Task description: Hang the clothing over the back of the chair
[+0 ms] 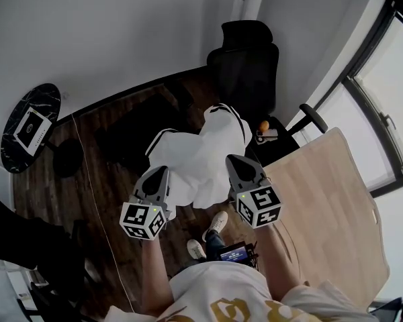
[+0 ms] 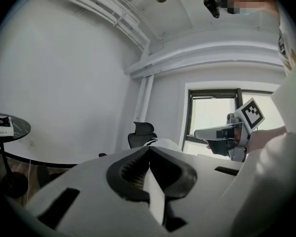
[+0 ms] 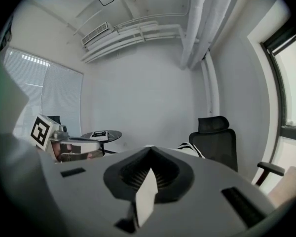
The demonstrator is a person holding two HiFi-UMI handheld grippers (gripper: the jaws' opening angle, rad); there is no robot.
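Head view, centre: gripping clothing (image 1: 198,154) by its near edge, left hand-held gripper (image 1: 156,177) and right hand-held gripper (image 1: 240,166) both clenched on cloth, spread across the frame. Hangs short of chair (image 1: 245,66), straight beyond toward upper centre, nearer the right.

We record a white garment (image 1: 198,159) with black stripes at frame centre, held up between the left gripper (image 1: 159,172) and the right gripper (image 1: 234,159), each gripping one edge. A black office chair (image 1: 245,66) stands beyond it at upper centre. A pale wooden desk (image 1: 329,206) fills the right.
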